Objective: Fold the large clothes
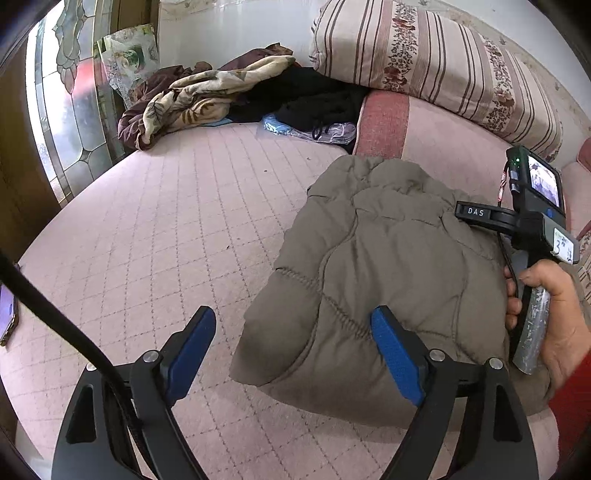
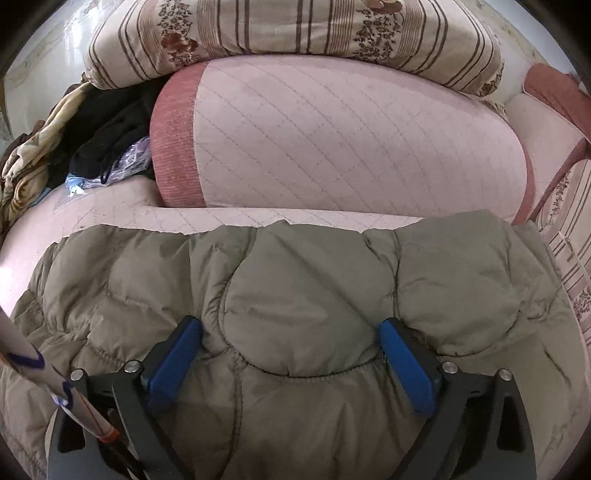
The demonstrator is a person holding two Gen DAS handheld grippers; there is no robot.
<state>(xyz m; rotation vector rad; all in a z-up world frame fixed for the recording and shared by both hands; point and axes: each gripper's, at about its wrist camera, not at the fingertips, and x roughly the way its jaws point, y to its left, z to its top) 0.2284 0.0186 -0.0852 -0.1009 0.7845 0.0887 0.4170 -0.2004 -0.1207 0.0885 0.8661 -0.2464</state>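
A padded olive-grey jacket [image 1: 384, 277] lies folded into a thick bundle on the pink quilted bed [image 1: 177, 229]. My left gripper [image 1: 293, 332] is open at the bundle's left edge; its right finger [image 1: 395, 354] rests over the jacket and its left finger [image 1: 192, 347] is over the bed. In the right wrist view the jacket [image 2: 295, 295] fills the lower half. My right gripper [image 2: 291, 343] is open, with both blue pads pressed down on the jacket's top. The right gripper's body and the hand holding it show in the left wrist view [image 1: 532, 236].
A rolled pink bolster [image 2: 332, 140] and a striped floral quilt [image 2: 295, 33] lie behind the jacket. A beige blanket [image 1: 192, 99], black clothing [image 1: 306, 96] and a plastic bag [image 1: 314, 129] are heaped at the far left. A phone [image 1: 7, 306] lies at the bed's left edge.
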